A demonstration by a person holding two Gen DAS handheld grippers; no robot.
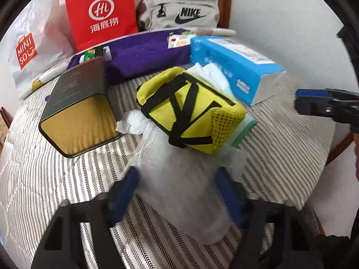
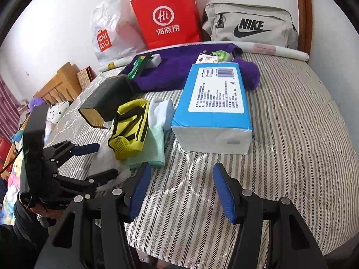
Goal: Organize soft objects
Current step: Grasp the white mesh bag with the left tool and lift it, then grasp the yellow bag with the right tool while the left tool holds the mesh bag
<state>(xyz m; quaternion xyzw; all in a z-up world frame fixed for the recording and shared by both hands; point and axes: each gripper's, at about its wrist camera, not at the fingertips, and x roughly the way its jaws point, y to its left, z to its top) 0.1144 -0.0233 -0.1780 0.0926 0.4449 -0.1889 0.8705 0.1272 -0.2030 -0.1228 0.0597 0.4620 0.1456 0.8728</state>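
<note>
While the left gripper point(image 1: 177, 192) straddled a white foam sheet point(image 1: 179, 179) near the bed's point(image 2: 291, 134) front edge, jaws spread and seemingly poised to pinch, the right gripper point(image 2: 181, 192) hung parted and empty beside the yellow pouch point(image 2: 130, 127).

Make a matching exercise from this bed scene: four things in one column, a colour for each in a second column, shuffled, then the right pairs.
Things:
1. paper bag
2. tissue pack
3. small pouch
4. towel

Colours:
A. purple
B. yellow with black straps
C. red
D. blue

Pairs: 1-C, 2-D, 3-B, 4-A
</note>
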